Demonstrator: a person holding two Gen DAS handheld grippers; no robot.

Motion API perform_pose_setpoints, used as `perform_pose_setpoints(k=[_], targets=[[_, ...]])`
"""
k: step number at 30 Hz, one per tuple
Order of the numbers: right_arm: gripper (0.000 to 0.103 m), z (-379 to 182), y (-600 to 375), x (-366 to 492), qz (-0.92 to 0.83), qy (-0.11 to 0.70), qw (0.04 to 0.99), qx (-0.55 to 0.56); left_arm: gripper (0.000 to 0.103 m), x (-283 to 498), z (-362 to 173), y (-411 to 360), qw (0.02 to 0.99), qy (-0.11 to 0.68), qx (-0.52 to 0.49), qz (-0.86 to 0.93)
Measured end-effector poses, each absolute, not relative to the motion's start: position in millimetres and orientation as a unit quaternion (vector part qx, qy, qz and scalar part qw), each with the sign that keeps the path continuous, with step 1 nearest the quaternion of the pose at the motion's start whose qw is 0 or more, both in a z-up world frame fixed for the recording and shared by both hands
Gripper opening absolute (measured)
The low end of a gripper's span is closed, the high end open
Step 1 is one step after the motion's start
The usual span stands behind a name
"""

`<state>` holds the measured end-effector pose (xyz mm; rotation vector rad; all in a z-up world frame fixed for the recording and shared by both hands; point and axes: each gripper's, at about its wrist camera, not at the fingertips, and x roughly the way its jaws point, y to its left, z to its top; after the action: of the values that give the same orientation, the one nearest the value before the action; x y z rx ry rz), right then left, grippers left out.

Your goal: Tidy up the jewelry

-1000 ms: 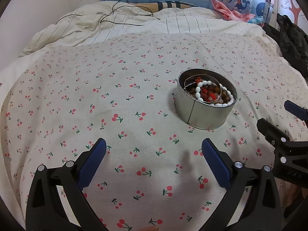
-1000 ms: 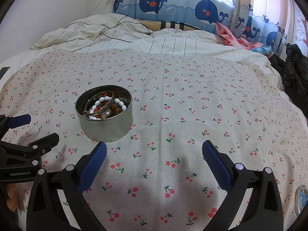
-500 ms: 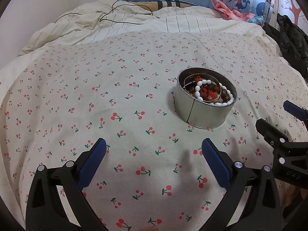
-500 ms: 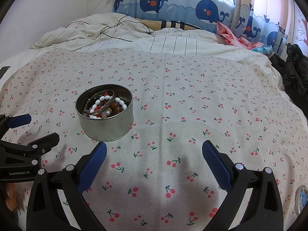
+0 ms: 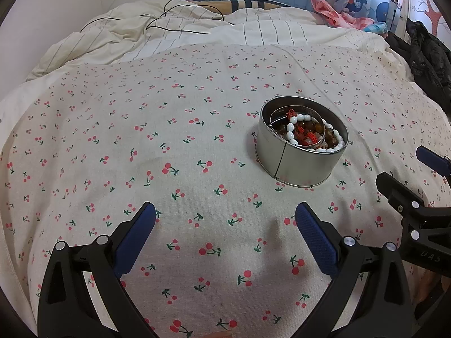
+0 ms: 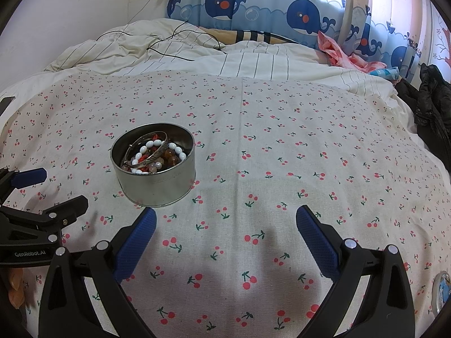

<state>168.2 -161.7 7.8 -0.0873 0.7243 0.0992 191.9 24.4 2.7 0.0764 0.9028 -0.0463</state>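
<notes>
A round silver tin (image 5: pixel 293 163) (image 6: pixel 157 186) stands on the cherry-print cloth (image 5: pixel 169 155). It holds a white bead bracelet (image 5: pixel 293 132) (image 6: pixel 157 148), brown beads, red cord pieces and a silver bangle (image 6: pixel 149 152). My left gripper (image 5: pixel 225 217) is open and holds nothing, hovering short of the tin and to its left. My right gripper (image 6: pixel 225 222) is open too, near and right of the tin, nothing between its fingers. Each gripper shows at the edge of the other's view: the right one (image 5: pixel 406 174), the left one (image 6: pixel 53 188).
A striped duvet (image 6: pixel 225 62) with a black cable (image 6: pixel 174 45) lies beyond the cloth. Whale-print curtains (image 6: pixel 253 2) hang at the back. Dark clothing (image 6: pixel 431 104) piles at the right edge. A round lid-like object (image 6: pixel 442 290) peeks in at lower right.
Both views have shifted slightly; the tin sits a little lower and closer to the right gripper. Both grippers stay open.
</notes>
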Motion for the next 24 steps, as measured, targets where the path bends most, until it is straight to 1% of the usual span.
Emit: perform_pose_setpoints(k=[8,16,24], targets=[[0.095,7.7,-162.3,167.6,0.048,0.354,0.933,-0.042,0.095,193.1,-0.4,25.1,0.895,0.444,0.031,-0.028],[0.095,7.1,-161.5,168.6,0.049,0.354,0.933,-0.042,0.095,195.3,-5.2,33.7,0.886,0.460,-0.009,-0.056],[0.095,4.3,-162.1,168.5,0.049,0.353,0.934,-0.040,0.095,191.7,0.8,31.6,0.898,0.439,0.021,-0.020]])
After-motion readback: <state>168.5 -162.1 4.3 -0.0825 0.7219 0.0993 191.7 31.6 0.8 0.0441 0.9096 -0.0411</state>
